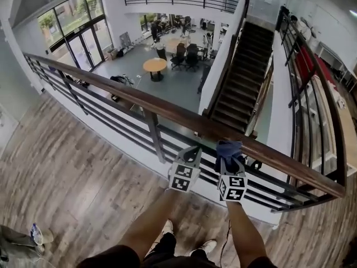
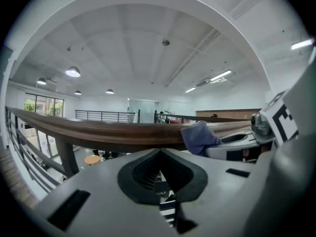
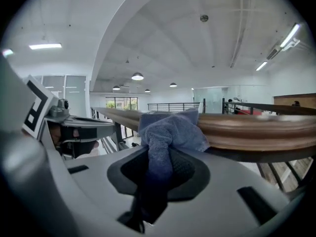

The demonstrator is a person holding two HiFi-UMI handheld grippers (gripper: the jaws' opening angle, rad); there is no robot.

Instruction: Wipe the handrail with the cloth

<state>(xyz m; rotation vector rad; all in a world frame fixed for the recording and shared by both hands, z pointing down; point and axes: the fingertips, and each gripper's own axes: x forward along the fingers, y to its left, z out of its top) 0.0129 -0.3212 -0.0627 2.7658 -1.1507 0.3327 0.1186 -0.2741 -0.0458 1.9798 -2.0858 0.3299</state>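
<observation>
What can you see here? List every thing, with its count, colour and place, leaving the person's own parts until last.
handrail: one, brown wood, runs slantwise across the head view atop the railing.
railing bars: several, dark, below the handrail.
cloth: one, blue, draped on the handrail, pinched by the right gripper.
floor: one, wood-plank, near side of the railing.
round table: one, orange-brown, on the lower level.
staircase: one, dark, right of the round table.
left gripper: one, grey, shut and empty, at the handrail beside the cloth.
right gripper: one, grey, shut on the cloth.
forearms: two, bottom of the head view.
shoes: two, white, between the forearms.
</observation>
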